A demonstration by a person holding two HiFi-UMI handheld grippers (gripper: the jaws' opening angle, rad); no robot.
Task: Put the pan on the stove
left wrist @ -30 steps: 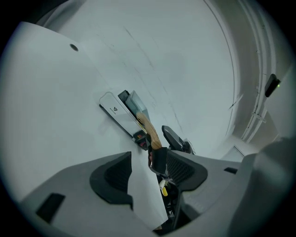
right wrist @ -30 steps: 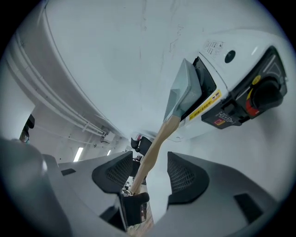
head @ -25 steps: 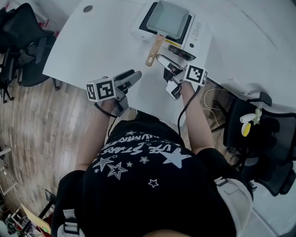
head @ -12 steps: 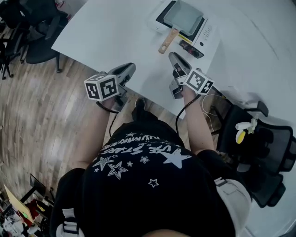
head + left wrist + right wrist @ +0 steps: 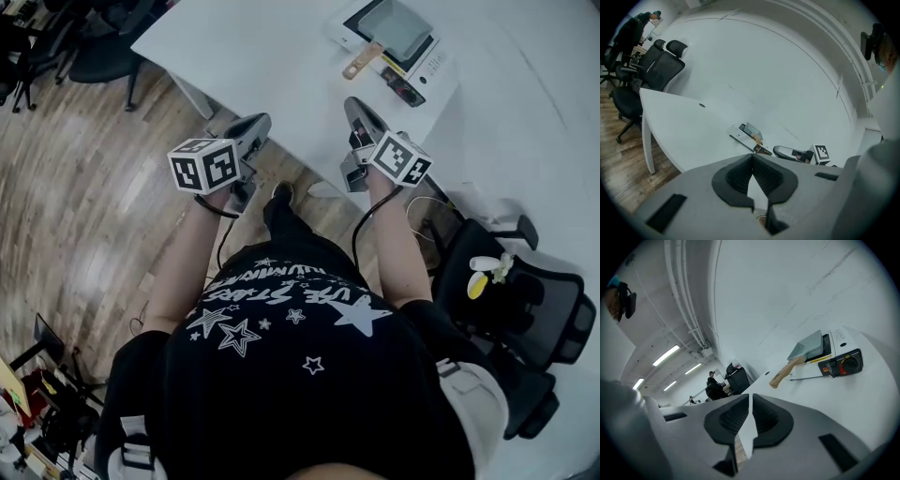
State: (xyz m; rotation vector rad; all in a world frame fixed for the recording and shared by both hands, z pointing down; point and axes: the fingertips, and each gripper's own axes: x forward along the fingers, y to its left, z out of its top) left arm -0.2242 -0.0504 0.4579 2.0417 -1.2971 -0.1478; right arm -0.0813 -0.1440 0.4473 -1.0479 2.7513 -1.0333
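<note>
Already the pan (image 5: 392,26) sits square on the stove (image 5: 433,67), which stands on the far part of the white desk (image 5: 253,47), so by my reading the task's placing is done. Its wooden handle (image 5: 363,61) gives the pan's long axis: it juts off the stove's front toward the near desk edge, pointing back roughly at the gap between the two tools. The right tool (image 5: 352,105) lies nearer to it, its tip over the desk and aimed almost along the handle line; its jaws are closing, down to a thin slit, with nothing between them. The left tool (image 5: 253,124) hangs at about the desk's near edge, further to the side, jaws pressed together and empty. Bare desk surface separates both tools from the handle, so any reach forward looks unobstructed. Office chairs (image 5: 525,300) stand close at the person's right and more beyond the desk's left end, leaving wooden floor (image 5: 84,187) open on the left.
</note>
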